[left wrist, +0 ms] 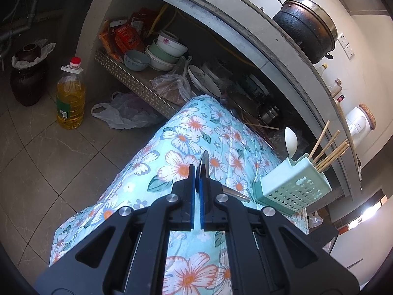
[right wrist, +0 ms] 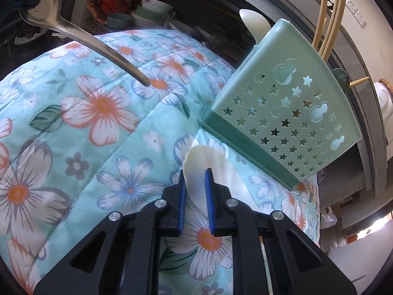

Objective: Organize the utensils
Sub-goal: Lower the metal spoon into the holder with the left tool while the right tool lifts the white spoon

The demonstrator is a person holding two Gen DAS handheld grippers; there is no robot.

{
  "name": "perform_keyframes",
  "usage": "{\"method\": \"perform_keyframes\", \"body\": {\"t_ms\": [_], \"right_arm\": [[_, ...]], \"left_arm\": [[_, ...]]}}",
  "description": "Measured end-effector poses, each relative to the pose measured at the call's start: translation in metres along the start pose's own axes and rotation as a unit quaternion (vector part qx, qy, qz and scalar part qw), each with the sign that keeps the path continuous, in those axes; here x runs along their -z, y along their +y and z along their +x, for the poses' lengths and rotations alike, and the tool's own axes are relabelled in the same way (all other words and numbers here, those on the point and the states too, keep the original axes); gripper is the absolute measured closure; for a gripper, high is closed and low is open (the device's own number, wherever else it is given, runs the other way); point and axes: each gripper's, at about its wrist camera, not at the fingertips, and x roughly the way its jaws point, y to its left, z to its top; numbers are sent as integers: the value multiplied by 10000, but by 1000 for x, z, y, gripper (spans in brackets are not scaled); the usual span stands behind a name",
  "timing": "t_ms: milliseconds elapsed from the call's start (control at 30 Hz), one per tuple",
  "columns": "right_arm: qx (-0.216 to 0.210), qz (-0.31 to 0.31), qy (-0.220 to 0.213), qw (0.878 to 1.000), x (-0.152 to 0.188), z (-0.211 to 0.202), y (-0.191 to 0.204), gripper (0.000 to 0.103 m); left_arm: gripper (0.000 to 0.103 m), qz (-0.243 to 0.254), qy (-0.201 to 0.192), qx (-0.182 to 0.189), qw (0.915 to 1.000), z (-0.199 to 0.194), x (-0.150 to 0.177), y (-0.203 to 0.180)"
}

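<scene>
Two grippers we see: left gripper (left wrist: 197,172) clamped on metal spoon (right wrist: 49,12) left of holder (right wrist: 282,123); right gripper (right wrist: 196,179) pinching white spoon (right wrist: 196,157) below holder.

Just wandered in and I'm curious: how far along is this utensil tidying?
Partly done. The green holder already has chopsticks and one white spoon standing in it. The left claw is shut on a metal spoon, the right claw on another white spoon against the floral cloth. Both remain to go in.
</scene>
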Motion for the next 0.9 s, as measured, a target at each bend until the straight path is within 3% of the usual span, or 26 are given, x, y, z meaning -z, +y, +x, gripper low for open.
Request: {"method": "perform_keyframes", "body": {"t_ms": [267,467,667,900], "right_arm": [[-130,386,-315,9987,7,-28,-25,96],[-429,1079,-804,9900,14,-76,-75,99],[-600,1855,-1321,9719,28,-124,-131,101],[-536,2369,-1568,9573,42,-139,-174,101]], "left_arm": [[102,160,-128,50,9998,-9,-1,-10],[102,365,-408,286,9981,-25,-12,-32],[102,748,-940,850,9891,-50,-35,-81],[102,1312,-1284,967,9782,-45,-53,-141]]}}
